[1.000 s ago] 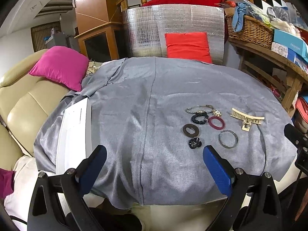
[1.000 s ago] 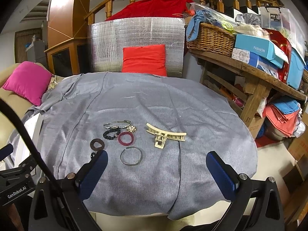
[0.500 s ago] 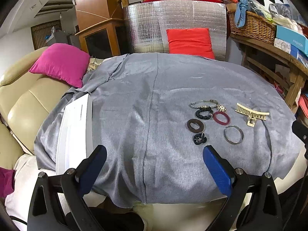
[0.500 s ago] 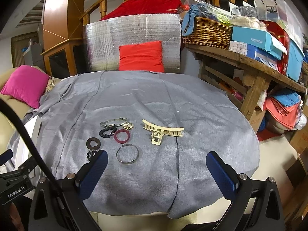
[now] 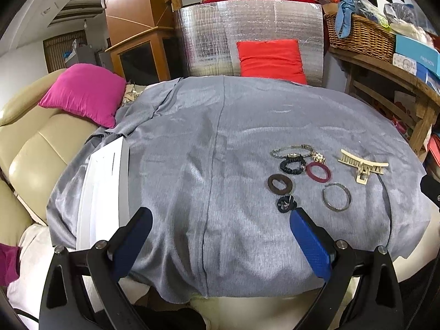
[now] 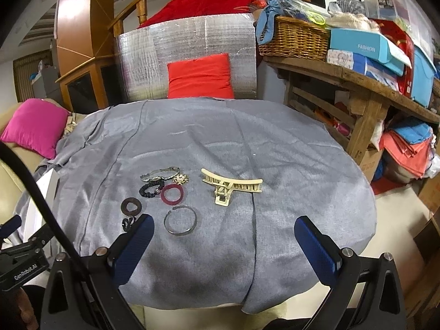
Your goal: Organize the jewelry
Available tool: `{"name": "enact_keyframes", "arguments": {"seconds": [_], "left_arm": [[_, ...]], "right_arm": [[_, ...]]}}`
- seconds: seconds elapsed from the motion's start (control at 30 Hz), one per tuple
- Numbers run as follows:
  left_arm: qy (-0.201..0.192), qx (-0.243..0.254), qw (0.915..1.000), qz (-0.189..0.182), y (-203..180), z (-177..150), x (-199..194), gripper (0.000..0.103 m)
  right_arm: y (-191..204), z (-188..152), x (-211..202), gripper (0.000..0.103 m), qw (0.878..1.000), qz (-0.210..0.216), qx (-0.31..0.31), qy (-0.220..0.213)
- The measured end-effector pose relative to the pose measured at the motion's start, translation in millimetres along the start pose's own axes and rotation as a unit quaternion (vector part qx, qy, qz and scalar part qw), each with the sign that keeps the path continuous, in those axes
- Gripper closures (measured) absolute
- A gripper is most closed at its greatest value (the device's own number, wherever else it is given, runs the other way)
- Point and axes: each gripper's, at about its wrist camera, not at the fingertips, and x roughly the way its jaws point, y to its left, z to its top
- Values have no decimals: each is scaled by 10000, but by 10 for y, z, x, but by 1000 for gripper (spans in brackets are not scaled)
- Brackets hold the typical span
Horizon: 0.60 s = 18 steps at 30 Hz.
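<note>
While both grippers hang over the near edge of the table [image 5: 192, 143], nothing is held in them: the left gripper [image 5: 220, 236] has its blue fingers wide apart, and the right gripper [image 6: 224, 240] is spread wide in the same way. On the grey cloth [image 6: 220, 143] that covers the table, the jewelry lies in a small group on the right half. A cream hair claw [image 6: 230, 185] lies to the right, apart from the rest. Next to it are a maroon ring [image 6: 172, 194], a black scrunchie [image 6: 150, 189], a thin chain bracelet [image 6: 159, 173] and a pearl brooch [image 6: 180, 178], close together. Nearer to the grippers lie a brown ring [image 6: 131, 205], a grey bangle [image 6: 180, 220] and a small black piece [image 5: 286, 204], which is just beside the left gripper's right finger. A white sheet [image 5: 103, 189] lies at the left edge of the cloth.
</note>
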Motion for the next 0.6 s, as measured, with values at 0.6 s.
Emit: {"name": "enact_keyframes", "arguments": {"seconds": [0.6], "left_arm": [[-338,108,9993,-119,-209,290,762,3]], "right_arm": [[87,119,562,0,9997,15,-236,109]]}}
